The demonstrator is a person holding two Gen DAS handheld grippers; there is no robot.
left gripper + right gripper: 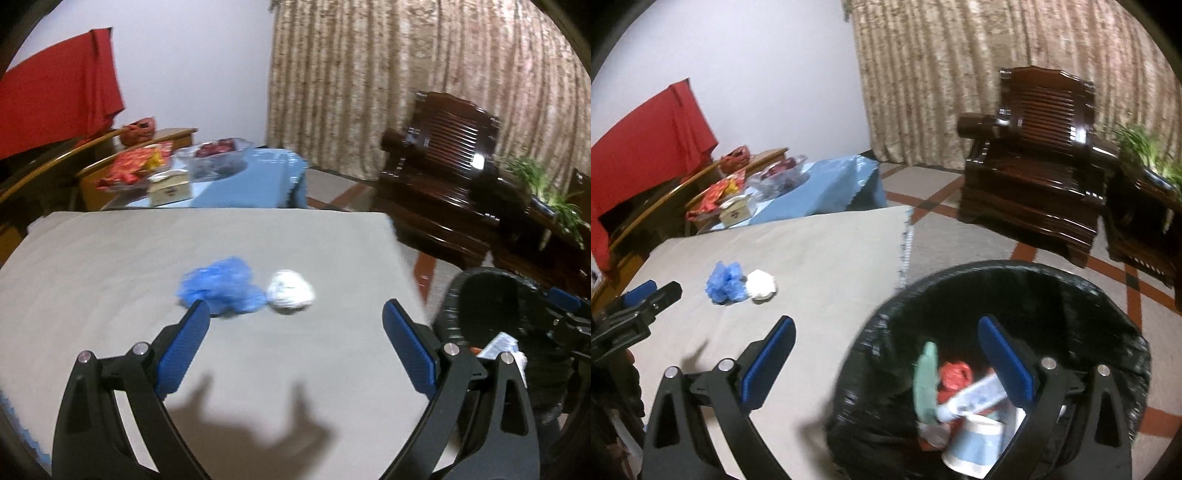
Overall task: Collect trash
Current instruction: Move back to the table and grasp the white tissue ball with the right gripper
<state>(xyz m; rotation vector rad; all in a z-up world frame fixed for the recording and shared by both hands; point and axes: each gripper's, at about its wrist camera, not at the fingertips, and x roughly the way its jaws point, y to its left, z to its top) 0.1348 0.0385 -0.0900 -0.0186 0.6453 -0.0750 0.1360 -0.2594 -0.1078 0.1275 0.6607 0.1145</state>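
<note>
Partly done, judging by the bin. Sitting in the lower right of the right wrist view: a black-lined trash bin (993, 369), already holding a pale blue paper cup (975, 439), a tube-like wrapper (975, 400), a red crumple (955, 374) and a green scrap (925, 376). Hanging over the bin's rim, the right gripper (886, 332), jaws spread wide and carrying nothing.

Still waiting on the grey tabletop (110, 258): a crumpled blue plastic piece (221, 286) and a white paper wad (290, 291), lying side by side, touching or nearly so; motion blur making that hard to settle. Both sitting mid-frame in the left wrist view, and at middle left in the right wrist view.

Pointing at that pair, the left gripper (295, 314), jaws released and wide, nothing between the pads, the blue piece lying just beyond the left fingertip.

Remaining, by this reading: picking up those two pieces and dropping them in the bin at the table's right edge. Nothing else resembling trash showing on the grey surface.
</note>
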